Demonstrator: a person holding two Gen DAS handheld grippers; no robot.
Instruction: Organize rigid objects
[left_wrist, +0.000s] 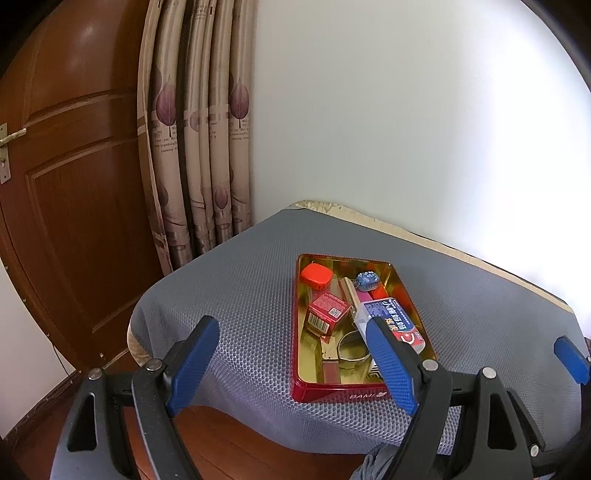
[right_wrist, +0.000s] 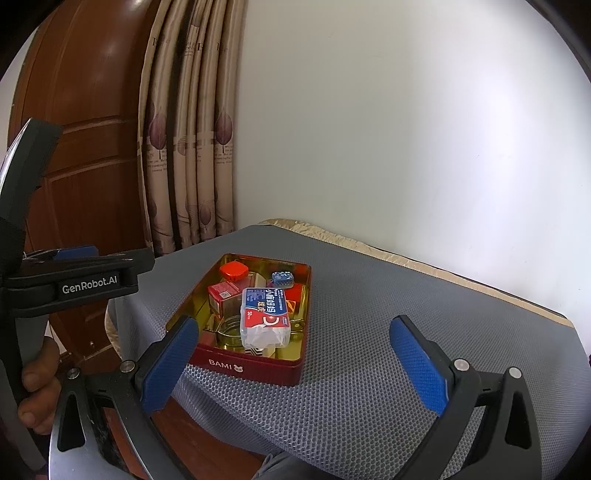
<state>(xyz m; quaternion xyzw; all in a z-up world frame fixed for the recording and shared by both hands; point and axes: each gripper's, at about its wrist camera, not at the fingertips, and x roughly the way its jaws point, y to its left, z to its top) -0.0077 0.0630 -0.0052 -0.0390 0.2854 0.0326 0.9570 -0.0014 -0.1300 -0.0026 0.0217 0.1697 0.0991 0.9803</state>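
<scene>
Fingers (right_wrist: 170, 363) spread wide before red tin (right_wrist: 251, 365) crammed with boxes.

Table (right_wrist: 369, 236) at lower centre of the frame, grey honeycomb mat (right_wrist: 369, 332) covering its top, red tin (right_wrist: 255, 365) on the mat, left of centre

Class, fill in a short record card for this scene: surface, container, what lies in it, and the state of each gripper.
surface: grey honeycomb mat over a table
container: red tin, gold inside, lid off, marked BAMI
contents: orange-red case, small red box, blue patterned case, blue and red packet lying on top, metal ring
left gripper: open, holding nothing, near the tin's front edge
right gripper: open, holding nothing
background: wooden door, leaf-print curtain, white wall
</scene>
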